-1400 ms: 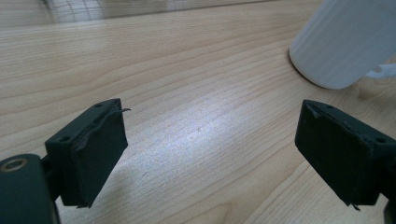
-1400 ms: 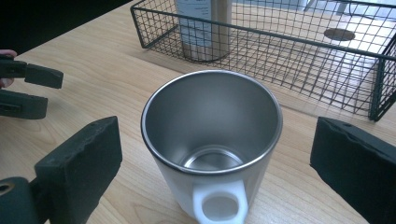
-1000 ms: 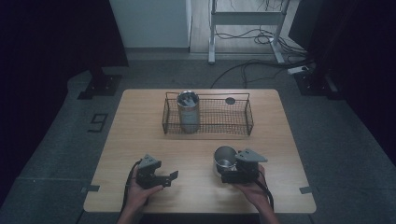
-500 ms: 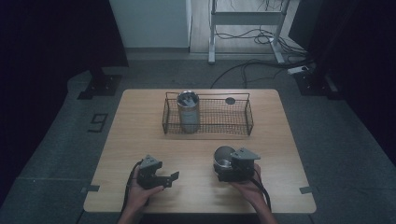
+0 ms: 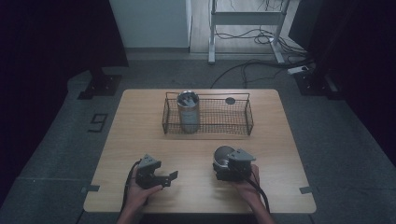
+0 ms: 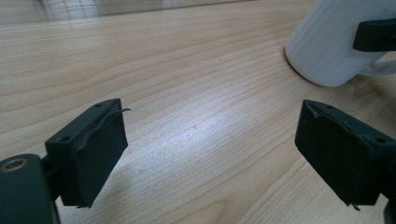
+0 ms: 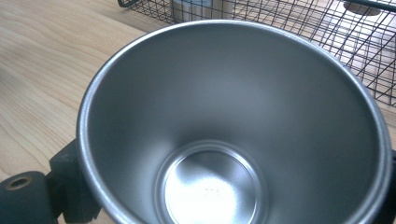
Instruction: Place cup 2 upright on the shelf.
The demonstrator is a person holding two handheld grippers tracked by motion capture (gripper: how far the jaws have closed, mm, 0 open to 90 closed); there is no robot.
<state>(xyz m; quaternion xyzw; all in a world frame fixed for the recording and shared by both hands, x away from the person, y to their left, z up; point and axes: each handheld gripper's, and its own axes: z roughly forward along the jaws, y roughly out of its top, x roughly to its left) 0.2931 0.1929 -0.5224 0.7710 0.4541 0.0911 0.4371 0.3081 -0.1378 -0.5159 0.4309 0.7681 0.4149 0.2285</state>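
On the table [image 5: 140, 116], the wire basket [image 5: 208, 125] at 12 o'clock holds one steel cup [image 5: 188, 111] upright, apparently as the collection point. Your right gripper [image 5: 223, 164] is clamped on a second cup [image 7: 224, 140] at 5 o'clock; your left gripper [image 5: 166, 178], at 7 o'clock, stands parted and empty.

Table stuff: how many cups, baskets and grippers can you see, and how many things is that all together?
Metal cups: 2, one standing in the basket, one between the right gripper's jaws
Wire basket: 1
Grippers: 2, left gripper and right gripper
Total: 5
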